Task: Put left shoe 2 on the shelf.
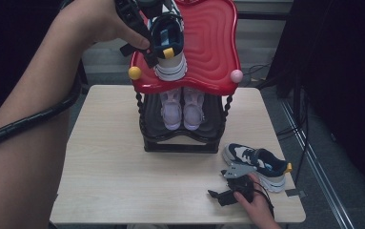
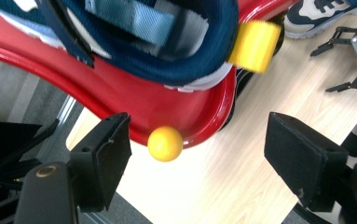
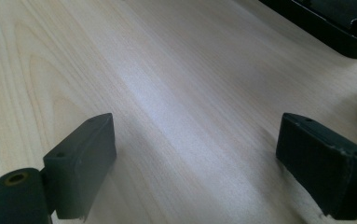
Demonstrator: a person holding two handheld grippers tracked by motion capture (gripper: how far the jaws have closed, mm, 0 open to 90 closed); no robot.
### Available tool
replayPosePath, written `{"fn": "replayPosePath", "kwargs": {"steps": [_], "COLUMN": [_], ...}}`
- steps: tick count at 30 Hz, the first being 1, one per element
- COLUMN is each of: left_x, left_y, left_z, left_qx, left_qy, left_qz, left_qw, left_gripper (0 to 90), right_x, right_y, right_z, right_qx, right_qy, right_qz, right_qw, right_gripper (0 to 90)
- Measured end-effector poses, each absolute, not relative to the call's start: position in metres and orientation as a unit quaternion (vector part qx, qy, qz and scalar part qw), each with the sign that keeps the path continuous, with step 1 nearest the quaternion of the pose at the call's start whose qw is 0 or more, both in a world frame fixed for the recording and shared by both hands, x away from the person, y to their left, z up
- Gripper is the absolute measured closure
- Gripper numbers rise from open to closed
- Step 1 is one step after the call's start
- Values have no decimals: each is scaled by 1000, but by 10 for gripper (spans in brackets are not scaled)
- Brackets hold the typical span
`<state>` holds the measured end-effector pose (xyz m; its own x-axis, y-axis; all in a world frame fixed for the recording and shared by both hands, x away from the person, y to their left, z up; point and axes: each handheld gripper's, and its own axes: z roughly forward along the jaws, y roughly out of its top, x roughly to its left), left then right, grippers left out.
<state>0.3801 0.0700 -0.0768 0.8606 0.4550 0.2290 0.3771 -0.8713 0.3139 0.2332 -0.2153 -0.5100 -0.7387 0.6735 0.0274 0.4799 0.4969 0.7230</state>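
On the red top shelf (image 1: 213,47), one navy sneaker (image 1: 168,45) already rests; left gripper (image 2: 197,156) hovers beside it, jaws wide, empty. Its mate (image 1: 258,164) awaits shelving on the table (image 1: 123,167), beside right gripper (image 1: 235,183), likewise spread and empty.

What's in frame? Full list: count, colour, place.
sneaker on rack: 1, navy and white, yellow heel tab, on the red top shelf
sneaker on table: 1, navy and white, right of the rack
pink shoes: 2, pale pink, lower shelf
rack: 1, red top, black base, mid table
knobs: 2, yellow and pink, front corners of the top
table: 1, light wood
left gripper: black, fingers open, by the yellow knob
right gripper: black, fingers open, over bare table
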Motion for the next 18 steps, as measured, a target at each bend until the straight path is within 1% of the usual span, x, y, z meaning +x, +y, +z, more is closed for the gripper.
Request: {"fn": "replayPosePath", "kwargs": {"steps": [18], "left_x": [372], "left_y": [87], "left_z": [-91], "left_qx": [955], "left_qy": [233], "left_qz": [137], "left_qw": [126], "left_gripper": [223], "right_x": [233], "right_y": [-215], "right_z": [-510], "right_qx": [337], "right_qy": [855], "right_qz": [371], "right_qw": [131], "right_gripper": [112]}}
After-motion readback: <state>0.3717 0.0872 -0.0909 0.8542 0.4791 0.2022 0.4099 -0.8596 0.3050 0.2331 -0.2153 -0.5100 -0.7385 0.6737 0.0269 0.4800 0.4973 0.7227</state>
